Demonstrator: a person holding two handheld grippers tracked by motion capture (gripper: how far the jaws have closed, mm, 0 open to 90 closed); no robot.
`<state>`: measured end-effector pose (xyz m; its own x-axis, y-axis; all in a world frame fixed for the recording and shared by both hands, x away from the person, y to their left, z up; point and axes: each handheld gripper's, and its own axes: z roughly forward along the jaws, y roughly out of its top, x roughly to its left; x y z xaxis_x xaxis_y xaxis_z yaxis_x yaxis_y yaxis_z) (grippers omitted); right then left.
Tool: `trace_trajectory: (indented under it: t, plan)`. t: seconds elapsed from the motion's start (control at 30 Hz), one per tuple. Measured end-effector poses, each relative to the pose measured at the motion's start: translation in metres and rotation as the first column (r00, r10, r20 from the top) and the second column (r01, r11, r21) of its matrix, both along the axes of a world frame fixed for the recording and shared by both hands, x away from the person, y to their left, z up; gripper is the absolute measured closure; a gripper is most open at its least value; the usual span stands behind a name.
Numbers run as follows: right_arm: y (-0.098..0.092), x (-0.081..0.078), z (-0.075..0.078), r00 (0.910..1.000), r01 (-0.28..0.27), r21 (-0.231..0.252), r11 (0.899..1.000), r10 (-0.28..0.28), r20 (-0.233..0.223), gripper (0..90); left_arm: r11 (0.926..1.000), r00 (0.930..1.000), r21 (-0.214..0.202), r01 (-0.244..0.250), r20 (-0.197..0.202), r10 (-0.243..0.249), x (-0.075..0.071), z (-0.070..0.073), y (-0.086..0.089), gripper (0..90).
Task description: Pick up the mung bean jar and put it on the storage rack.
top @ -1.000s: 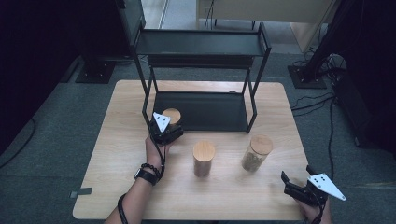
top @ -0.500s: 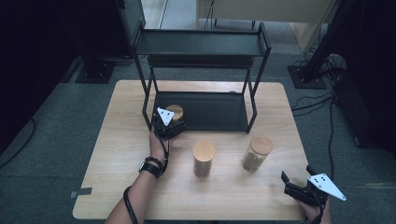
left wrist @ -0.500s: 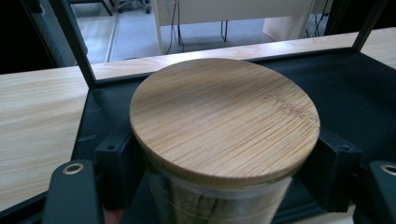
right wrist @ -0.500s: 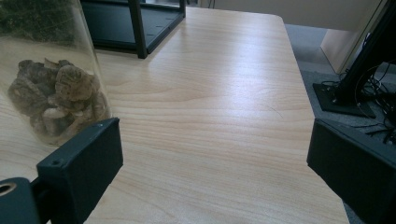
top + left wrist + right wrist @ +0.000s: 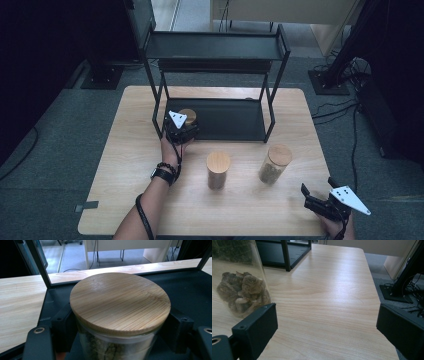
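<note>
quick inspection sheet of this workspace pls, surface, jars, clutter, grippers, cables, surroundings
surface: light wooden table, bare apart from the rack and jars.
job's things: glass jar with a wooden lid, clamped by the left gripper at the front left corner of the black rack's lower shelf; whether it rests on the shelf cannot be told.
clutter: two more lidded jars stand on the table, middle jar and right jar.
grippers: left shut on the jar; right gripper open, holding nothing, at the table's near right corner.
cables: black cable along the left forearm; loose cables on the floor at right.
surroundings: grey carpet, dark stand bases behind.
</note>
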<state>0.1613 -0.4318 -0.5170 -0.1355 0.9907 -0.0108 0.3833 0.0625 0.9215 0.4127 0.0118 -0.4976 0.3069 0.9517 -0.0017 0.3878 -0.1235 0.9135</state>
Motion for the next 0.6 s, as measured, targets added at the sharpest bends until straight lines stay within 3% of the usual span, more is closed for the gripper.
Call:
trace_trajectory:
  t: [0.6]
  plan:
    - [0.000, 0.000, 0.000, 1.0000, 0.003, 0.000, 1.000, -0.003, 0.000, 3.6, 0.9995, 0.9997, 0.024, -0.022, -0.005, 0.022, 0.019, -0.002, -0.006, 25.6]
